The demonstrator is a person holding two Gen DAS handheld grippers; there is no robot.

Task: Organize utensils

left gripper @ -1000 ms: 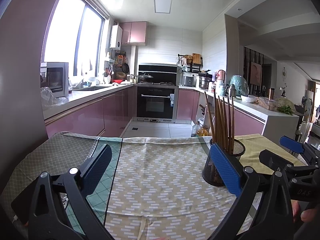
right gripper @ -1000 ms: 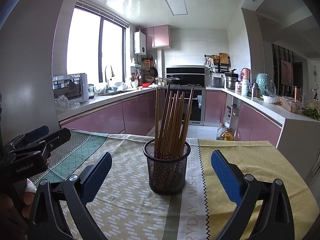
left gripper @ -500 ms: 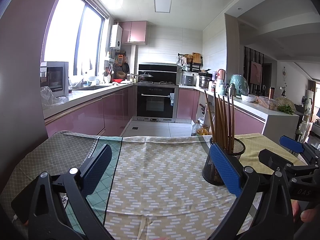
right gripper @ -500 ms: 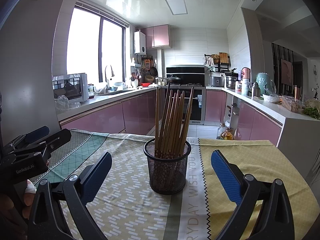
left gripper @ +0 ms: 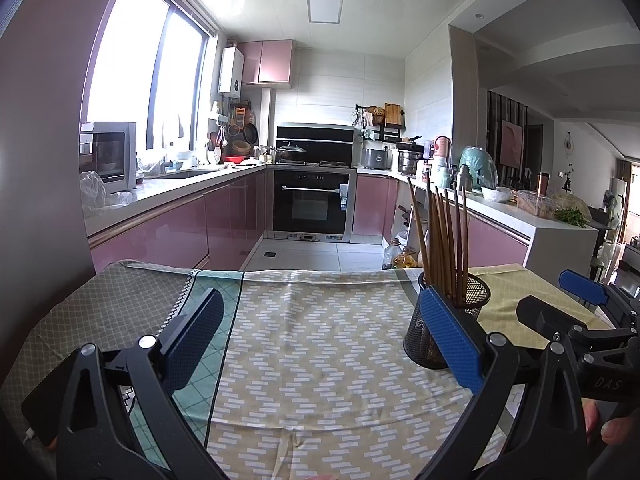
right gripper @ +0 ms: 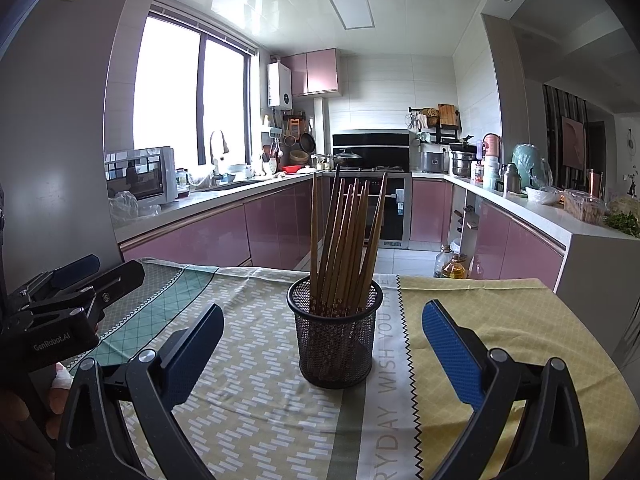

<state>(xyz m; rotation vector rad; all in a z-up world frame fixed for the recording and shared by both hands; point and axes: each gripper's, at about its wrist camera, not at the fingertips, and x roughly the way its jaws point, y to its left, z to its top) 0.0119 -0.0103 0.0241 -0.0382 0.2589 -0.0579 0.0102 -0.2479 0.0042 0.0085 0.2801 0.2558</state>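
Right gripper (right gripper: 320, 346): held low over the tablecloth (right gripper: 256, 412), pointed level toward the kitchen. Its fingers (right gripper: 450, 354) stood wide apart with nothing between the pads. In the left wrist view the same tool appeared at the far right edge (left gripper: 560, 300), with bare fingertips of the holding hand (left gripper: 600, 424) visible beneath its body.

Left gripper (left gripper: 318, 338): likewise low and level over the cloth, its fingers (left gripper: 194, 336) spread wide and holding nothing. In the right wrist view it sat at the left edge (right gripper: 96, 270), and whether its tips touched the cloth could not be told.

Mesh holder (right gripper: 335, 332): black wire cup, upright on the cloth, just ahead of the right gripper's fingertips and centred in the gap between them, not touched by either pad. From the left gripper it stood just behind the right-hand finger, partly hidden by that blue pad (left gripper: 448, 336).

Chopsticks (right gripper: 344, 240): a bundle of brown wooden sticks standing in the holder, fanned slightly and leaning at small angles, tips up.

Beyond the table's far edge: pink cabinets (right gripper: 276, 228) to the left of the fingers, a built-in oven (left gripper: 314, 208) straight ahead, and a white counter (right gripper: 560, 216) carrying jars and bowls to the right.
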